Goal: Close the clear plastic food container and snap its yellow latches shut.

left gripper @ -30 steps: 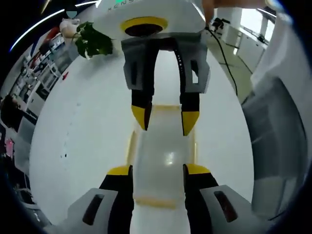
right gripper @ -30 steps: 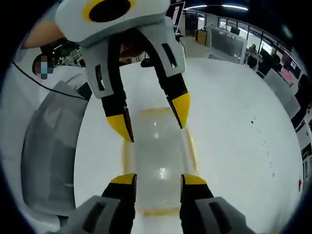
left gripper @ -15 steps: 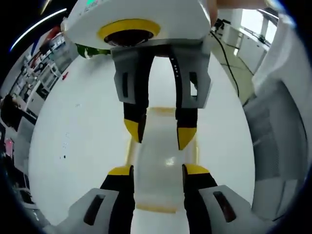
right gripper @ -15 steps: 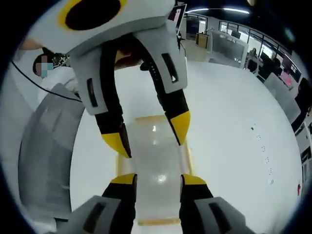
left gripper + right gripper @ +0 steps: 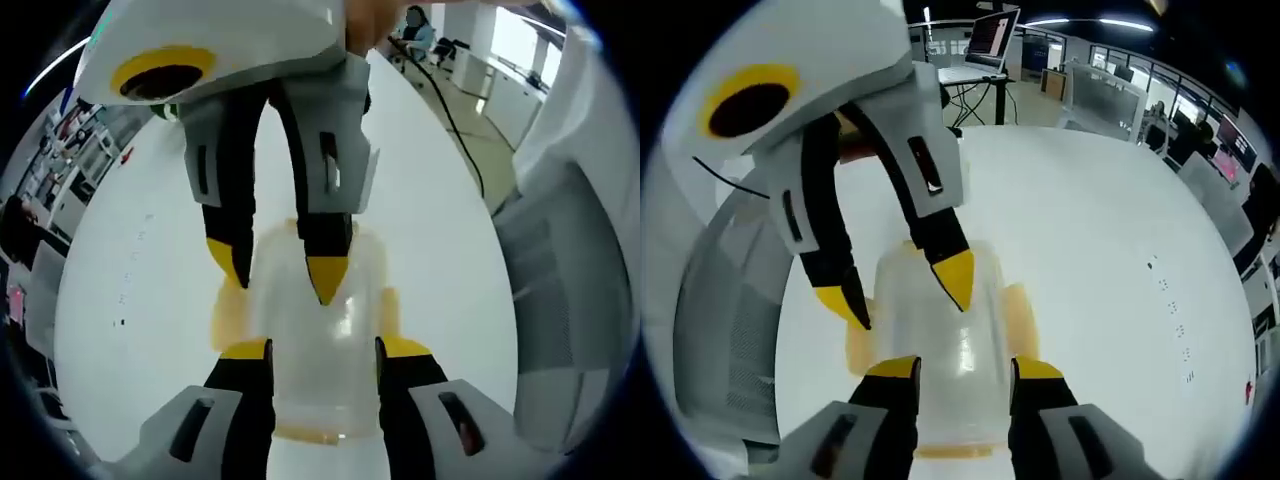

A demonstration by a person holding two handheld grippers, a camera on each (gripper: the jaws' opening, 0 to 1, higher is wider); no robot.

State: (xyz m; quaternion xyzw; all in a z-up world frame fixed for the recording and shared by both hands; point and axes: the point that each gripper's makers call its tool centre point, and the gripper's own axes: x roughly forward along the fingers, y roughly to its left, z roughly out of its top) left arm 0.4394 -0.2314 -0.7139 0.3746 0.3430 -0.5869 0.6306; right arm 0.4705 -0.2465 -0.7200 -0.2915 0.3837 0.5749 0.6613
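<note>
The clear plastic container point(image 5: 320, 385) lies on the white table point(image 5: 140, 300) with its lid on. Pale yellow latches point(image 5: 226, 318) show at its sides and near end. My left gripper point(image 5: 322, 350) is open, its yellow-tipped jaws straddling the container's near end. My right gripper point(image 5: 278, 270) reaches in from the top, tilted and open over the far part of the lid. In the right gripper view the same container point(image 5: 960, 335) sits between the open right gripper point(image 5: 965, 368) and the left gripper point(image 5: 898, 290) opposite. Whether the tips touch the lid is unclear.
A grey chair point(image 5: 565, 300) stands close to the table edge, and is also seen as the chair point(image 5: 725, 330) in the right gripper view. A black cable point(image 5: 455, 105) runs over the table. A laptop point(image 5: 990, 40) and office desks lie beyond.
Both cameras have dropped nearer the container, which looks larger and rounder. In each view the opposite gripper has tilted and swung left, its tips lower over the lid. Jaw gaps look unchanged.
</note>
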